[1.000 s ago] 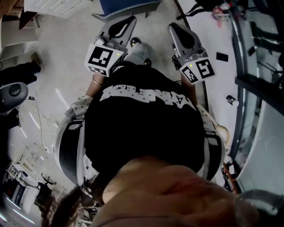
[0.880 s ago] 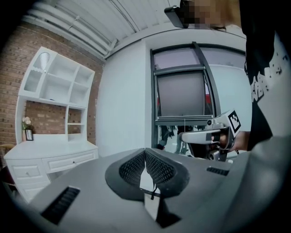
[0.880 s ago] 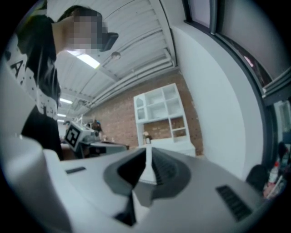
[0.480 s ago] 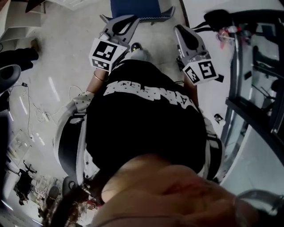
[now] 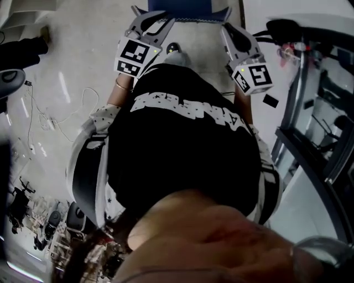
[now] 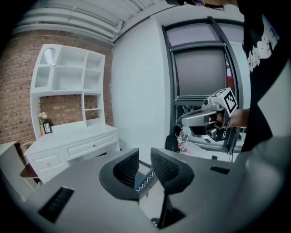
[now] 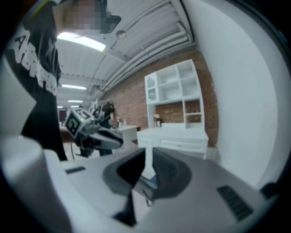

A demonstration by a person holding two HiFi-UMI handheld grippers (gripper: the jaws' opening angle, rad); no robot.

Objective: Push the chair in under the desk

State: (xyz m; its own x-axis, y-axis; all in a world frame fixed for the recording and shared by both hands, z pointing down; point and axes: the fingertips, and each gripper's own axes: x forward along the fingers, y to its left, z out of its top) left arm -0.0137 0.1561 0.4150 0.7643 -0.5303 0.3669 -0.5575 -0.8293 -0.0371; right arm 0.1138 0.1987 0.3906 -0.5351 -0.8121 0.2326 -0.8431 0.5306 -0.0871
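left tongs [image 6: 144, 160] (just opening, empty) near blue chair [image 5: 181, 5]

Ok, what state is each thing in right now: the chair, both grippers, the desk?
chair: on the floor just ahead of both grippers, not gripped.
left gripper: open, jaws have just been opening; the chair's edge shows through the gap, pads not pressing on it.
right gripper: shut, nothing held.
desk: drawers closed.
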